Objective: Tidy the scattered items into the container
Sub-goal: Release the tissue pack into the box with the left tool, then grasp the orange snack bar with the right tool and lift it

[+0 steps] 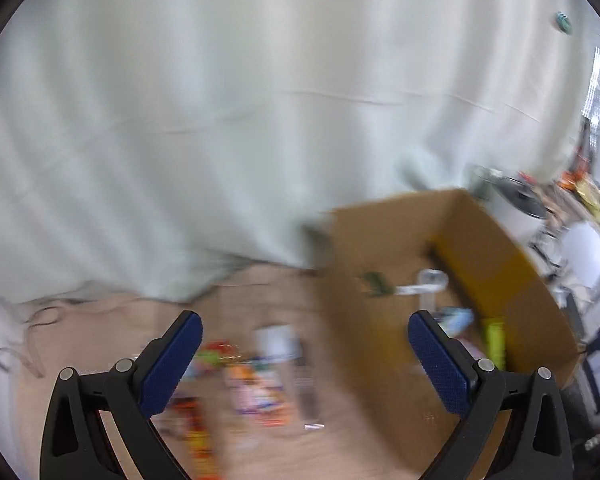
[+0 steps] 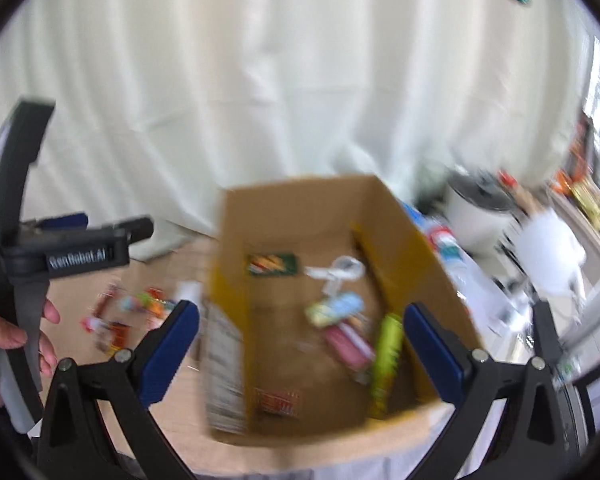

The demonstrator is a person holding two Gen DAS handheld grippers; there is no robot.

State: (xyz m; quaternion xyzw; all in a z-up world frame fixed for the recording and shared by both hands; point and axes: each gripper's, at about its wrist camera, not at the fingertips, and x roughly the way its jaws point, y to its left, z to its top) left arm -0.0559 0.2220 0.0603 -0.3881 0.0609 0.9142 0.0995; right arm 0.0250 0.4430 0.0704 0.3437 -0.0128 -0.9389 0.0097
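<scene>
An open cardboard box (image 2: pixel 292 208) stands on the wooden table and holds several small items, among them a green tube (image 2: pixel 386 360), a pink packet (image 2: pixel 348 344) and a white tool (image 2: pixel 336 274). My right gripper (image 2: pixel 302 336) hovers open above the box with nothing between its fingers. My left gripper (image 1: pixel 305 346) is open and empty, over the table left of the box (image 1: pixel 384 240). Several scattered snack packets (image 1: pixel 256 384) lie blurred on the table beneath it. The left gripper's body (image 2: pixel 80 254), held by a hand, shows at the left of the right wrist view.
A white curtain (image 1: pixel 220 120) hangs behind the table. To the right of the box are a white pot with a dark lid (image 2: pixel 480 208), a white cloth (image 2: pixel 548 256) and cluttered shelves. Loose packets (image 2: pixel 128 312) lie left of the box.
</scene>
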